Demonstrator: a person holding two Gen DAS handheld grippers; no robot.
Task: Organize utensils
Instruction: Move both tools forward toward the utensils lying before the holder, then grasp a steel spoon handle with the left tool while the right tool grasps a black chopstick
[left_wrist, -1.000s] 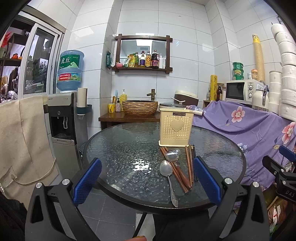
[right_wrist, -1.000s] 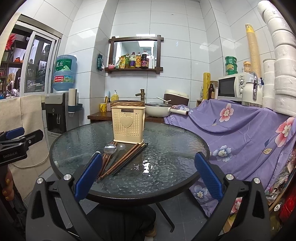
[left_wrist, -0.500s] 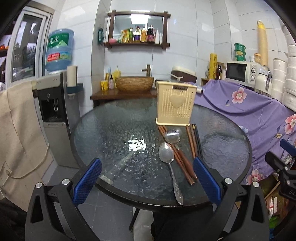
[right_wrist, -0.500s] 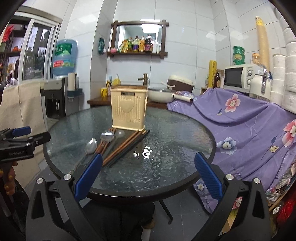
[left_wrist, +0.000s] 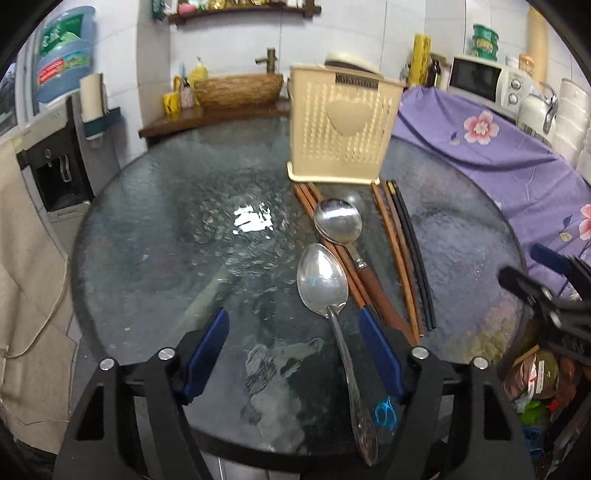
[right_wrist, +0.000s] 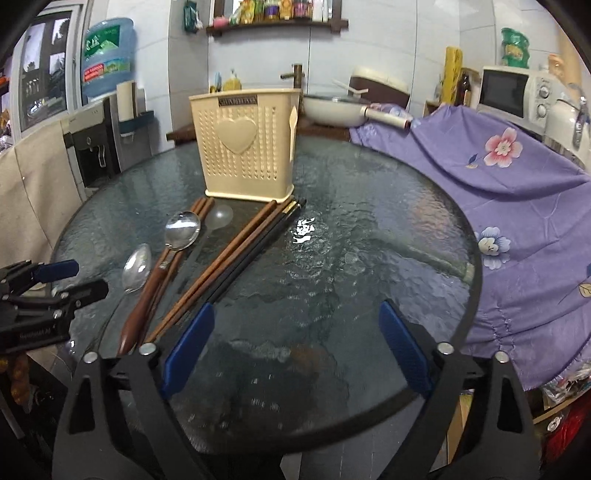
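Risk entry: left hand-held gripper (left_wrist: 295, 356) and right hand-held gripper (right_wrist: 297, 347), both empty and closing, hover over the glass counter (left_wrist: 166, 229); the steel spoon (left_wrist: 328, 302), at six o'clock from the cream utensil holder (left_wrist: 341, 129), may skid on slick glass or drag neighbouring chopsticks (left_wrist: 404, 251).

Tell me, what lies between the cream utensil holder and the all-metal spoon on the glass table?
In the left wrist view, the wooden-handled spoon lies there on brown chopsticks, between the utensil holder and the all-metal spoon.
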